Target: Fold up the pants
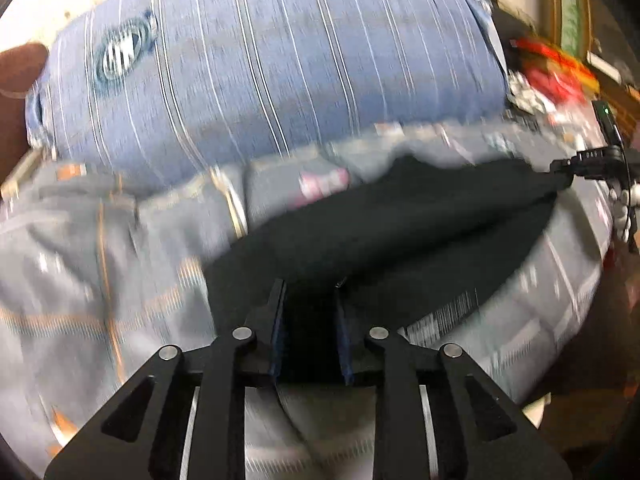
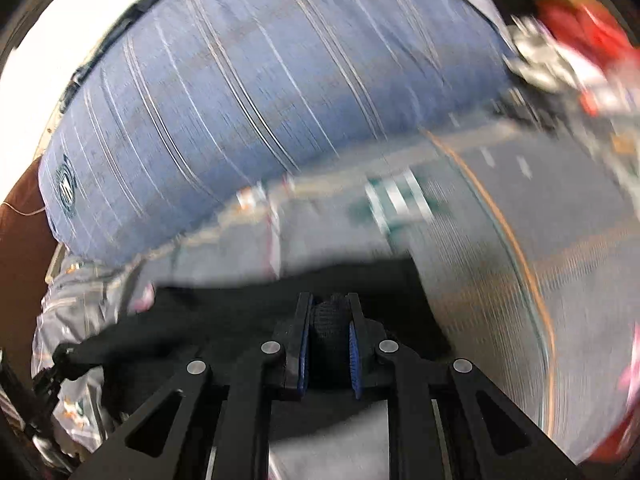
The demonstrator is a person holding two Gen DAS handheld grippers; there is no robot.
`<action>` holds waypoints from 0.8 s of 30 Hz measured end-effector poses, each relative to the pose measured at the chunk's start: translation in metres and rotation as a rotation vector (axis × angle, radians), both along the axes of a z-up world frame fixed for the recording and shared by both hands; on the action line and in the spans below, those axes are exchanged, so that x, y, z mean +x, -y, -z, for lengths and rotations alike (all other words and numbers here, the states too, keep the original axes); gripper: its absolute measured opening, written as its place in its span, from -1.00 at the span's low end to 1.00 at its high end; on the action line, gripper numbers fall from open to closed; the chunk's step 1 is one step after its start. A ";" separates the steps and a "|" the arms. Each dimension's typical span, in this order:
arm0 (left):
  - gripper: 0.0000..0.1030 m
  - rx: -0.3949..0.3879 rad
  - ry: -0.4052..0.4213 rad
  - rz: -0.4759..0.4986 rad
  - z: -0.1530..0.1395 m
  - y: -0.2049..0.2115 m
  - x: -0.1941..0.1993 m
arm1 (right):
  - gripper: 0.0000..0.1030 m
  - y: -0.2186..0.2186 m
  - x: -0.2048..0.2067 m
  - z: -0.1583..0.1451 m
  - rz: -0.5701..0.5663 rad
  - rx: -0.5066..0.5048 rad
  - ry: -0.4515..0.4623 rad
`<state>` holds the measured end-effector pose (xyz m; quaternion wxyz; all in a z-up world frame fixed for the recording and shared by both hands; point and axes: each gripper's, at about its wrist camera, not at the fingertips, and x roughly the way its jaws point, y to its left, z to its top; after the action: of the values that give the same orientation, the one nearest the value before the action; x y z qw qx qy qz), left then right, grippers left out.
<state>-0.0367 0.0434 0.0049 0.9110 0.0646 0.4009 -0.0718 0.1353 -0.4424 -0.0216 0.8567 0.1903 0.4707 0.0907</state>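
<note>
Step in hand: both grippers appeared to be carrying one edge of the black pants (image 1: 400, 216) across the bed, mid-fold; heavy blur in both views fitted a fast sweep.
Left gripper (image 1: 310, 292): jaws stood a narrow way apart with dark cloth between them; whether the pads pressed on it could not be told in the left wrist view.
Right gripper (image 2: 330, 300): jaws nearly closed and clamped on a bunched roll of the black pants (image 2: 332, 320).
Pants, place: draped dark and slack between the two grippers, hanging over the grey printed bedsheet (image 1: 100, 260), with the right gripper (image 1: 592, 160) pinching the far corner at the right of the left wrist view.
Next move, as judged: lay the carried edge down level on the lower layer, both corners landing together, then let go.
Edges: the lifted hem sagged in its middle, so it would likely need tension to land straight.
Open room: the blue striped pillow (image 1: 260, 60) lay close ahead; a red cluttered heap (image 1: 552, 72) sat at the far right; grey bedsheet (image 2: 540, 220) lay bare to the right.
</note>
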 end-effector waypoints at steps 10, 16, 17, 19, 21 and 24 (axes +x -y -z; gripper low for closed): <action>-0.56 -0.134 -0.132 -0.155 0.017 -0.069 -0.056 | -0.17 0.004 -0.057 0.007 0.028 -0.181 -0.014; -0.56 -0.204 -0.089 -0.193 0.001 -0.083 -0.034 | 0.04 0.004 -0.060 -0.015 0.052 -0.249 0.048; -0.56 -0.210 -0.083 -0.179 -0.001 -0.080 -0.028 | 0.04 0.009 -0.056 -0.015 0.071 -0.233 0.048; -0.55 -0.225 -0.069 -0.126 -0.009 -0.063 -0.017 | 0.04 0.016 -0.048 -0.013 0.096 -0.211 0.049; -0.52 -0.220 -0.064 -0.084 -0.012 -0.050 -0.008 | 0.04 0.017 -0.033 -0.010 0.092 -0.202 0.049; -0.42 -0.202 -0.061 -0.026 -0.014 -0.024 0.005 | 0.04 0.009 -0.005 0.001 0.056 -0.192 0.019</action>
<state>-0.0320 0.0674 0.0190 0.9012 -0.0352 0.4198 -0.1018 0.1303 -0.4514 -0.0223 0.8778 0.1195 0.4634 0.0229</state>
